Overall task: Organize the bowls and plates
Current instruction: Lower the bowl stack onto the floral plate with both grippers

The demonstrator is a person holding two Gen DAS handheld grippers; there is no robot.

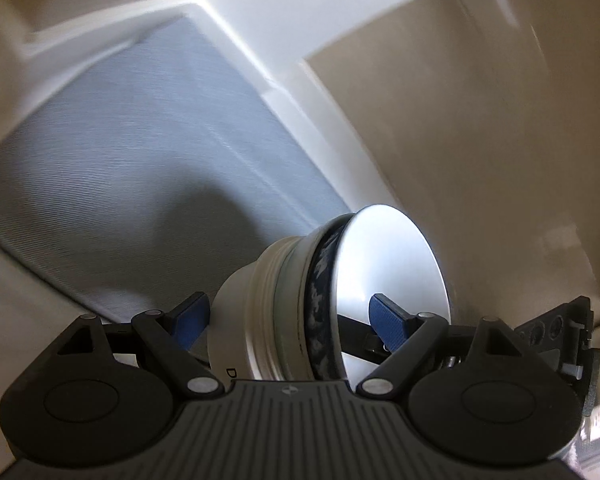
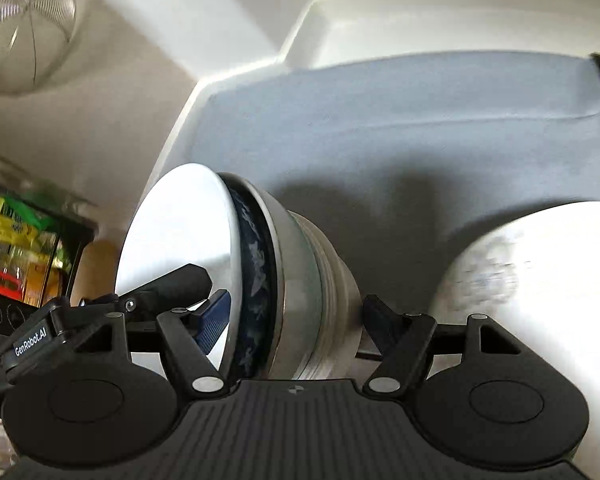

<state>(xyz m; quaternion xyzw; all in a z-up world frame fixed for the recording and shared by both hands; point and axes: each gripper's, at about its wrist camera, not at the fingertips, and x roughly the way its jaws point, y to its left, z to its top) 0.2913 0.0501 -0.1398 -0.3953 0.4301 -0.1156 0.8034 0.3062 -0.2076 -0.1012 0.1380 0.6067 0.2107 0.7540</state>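
Over the grey mat | left gripper and right gripper both clamp the bowl stack

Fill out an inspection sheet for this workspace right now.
Surface: grey-blue liner inside a white cabinet.
Job's things: stack of nested bowls, tipped on its side, the white bowl innermost and the blue-patterned bowl next around it; a blurred white dish lies beside it.
Clutter: wire mesh strainer hanging at upper left; colourful packages on a shelf at left.
Grippers: left gripper and right gripper each clamp the stack, one pad inside, one outside.
Cables: nothing seen.
Surroundings: cream wall, motion blur.
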